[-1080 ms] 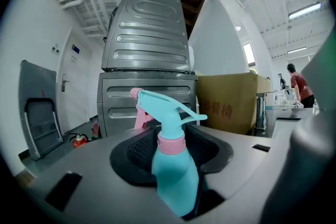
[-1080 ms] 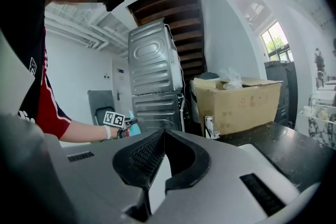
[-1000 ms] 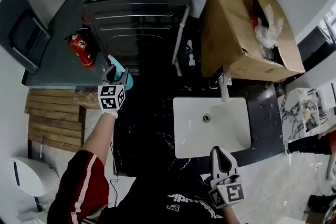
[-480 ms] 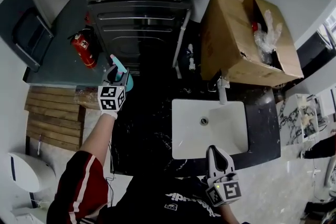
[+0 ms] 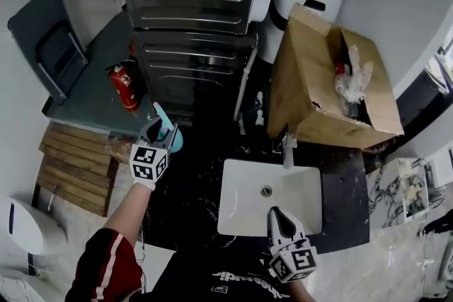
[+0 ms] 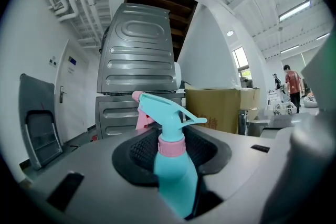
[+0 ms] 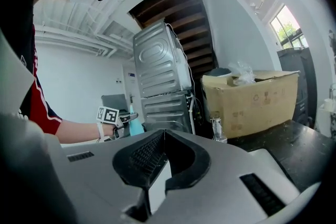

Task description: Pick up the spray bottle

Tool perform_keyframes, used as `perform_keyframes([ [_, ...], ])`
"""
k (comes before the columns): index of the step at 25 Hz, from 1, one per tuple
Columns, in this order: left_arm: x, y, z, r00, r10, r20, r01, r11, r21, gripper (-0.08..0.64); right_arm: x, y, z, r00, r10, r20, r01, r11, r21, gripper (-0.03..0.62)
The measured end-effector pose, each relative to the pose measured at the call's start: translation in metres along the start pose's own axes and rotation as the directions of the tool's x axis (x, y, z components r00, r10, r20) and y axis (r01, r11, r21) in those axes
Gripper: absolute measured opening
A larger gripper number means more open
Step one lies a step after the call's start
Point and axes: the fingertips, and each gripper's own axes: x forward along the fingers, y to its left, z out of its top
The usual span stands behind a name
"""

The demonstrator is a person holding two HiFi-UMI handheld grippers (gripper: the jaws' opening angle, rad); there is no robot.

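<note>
The left gripper (image 5: 157,132) is clamped on the teal body of the spray bottle (image 6: 173,170), below its pink collar. The bottle stands roughly upright, nozzle pointing away, out beyond the left edge of the dark counter (image 5: 191,194). The pick-up looks nearly done. What matters now is a firm, even squeeze and a level wrist, so the smooth body does not slip or swing. The right gripper (image 5: 281,219) is closed and empty above the sink (image 5: 244,223).

Nothing legible. The cardboard box (image 6: 218,110) carries reddish printed marks too blurred to read, and the white lettering on the person's shirt (image 5: 244,278) is unreadable.
</note>
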Motion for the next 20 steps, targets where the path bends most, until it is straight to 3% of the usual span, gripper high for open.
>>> perform_keyframes([
  [9,-0.053,-0.06,0.046,0.999,0.009,0.031,-0.007,0.999,-0.052,0.16,0.006,-0.028,0.022,0.997,0.072,0.019,-0.072,0.997,-0.013,0.038],
  [16,-0.08,-0.13,0.094,0.993,-0.084,0.08,0.086,0.996,-0.014,0.16,0.005,-0.051,0.044,0.996,0.071,0.062,-0.07,0.997,-0.023,0.038],
  [20,-0.092,-0.168,0.103,0.986,-0.143,0.083,0.143,0.99,0.015,0.16,0.004,-0.053,0.054,0.994,0.072,0.083,-0.07,0.997,-0.033,0.038],
])
